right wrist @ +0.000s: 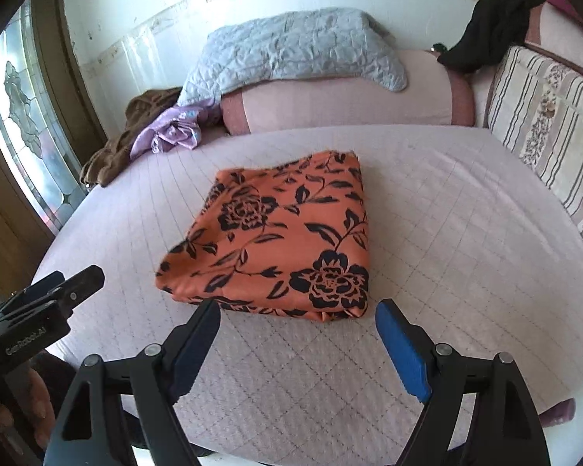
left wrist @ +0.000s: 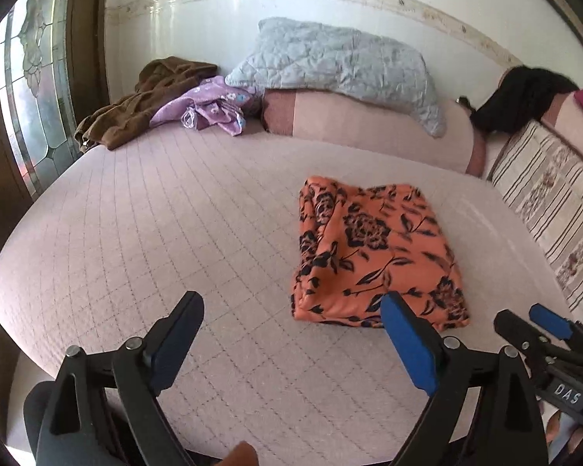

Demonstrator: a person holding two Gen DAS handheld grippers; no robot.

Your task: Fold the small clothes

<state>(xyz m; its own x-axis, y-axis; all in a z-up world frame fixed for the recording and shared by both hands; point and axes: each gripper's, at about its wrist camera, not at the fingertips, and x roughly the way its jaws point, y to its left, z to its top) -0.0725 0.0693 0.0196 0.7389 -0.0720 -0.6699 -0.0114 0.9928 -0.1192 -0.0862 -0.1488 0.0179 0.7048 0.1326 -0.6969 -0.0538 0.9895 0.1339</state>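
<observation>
Right wrist view: orange black-floral cloth [right wrist: 276,233] folded square, flat on pink quilted bed [right wrist: 447,233]; looks done. Right gripper [right wrist: 297,322], left gripper [left wrist: 291,310]: jaws spread, empty, off cloth, likely freed for purple garment [left wrist: 210,108].

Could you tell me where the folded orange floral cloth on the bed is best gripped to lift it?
Probably the near folded edge of the orange cloth, approached from the front: its layers stack there, facing the open right gripper, so one pinch could catch them all.

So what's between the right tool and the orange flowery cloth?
Nothing. In the right wrist view, only bare pink quilted bed cover lies between the open right tool and the folded orange flowery cloth.
</observation>
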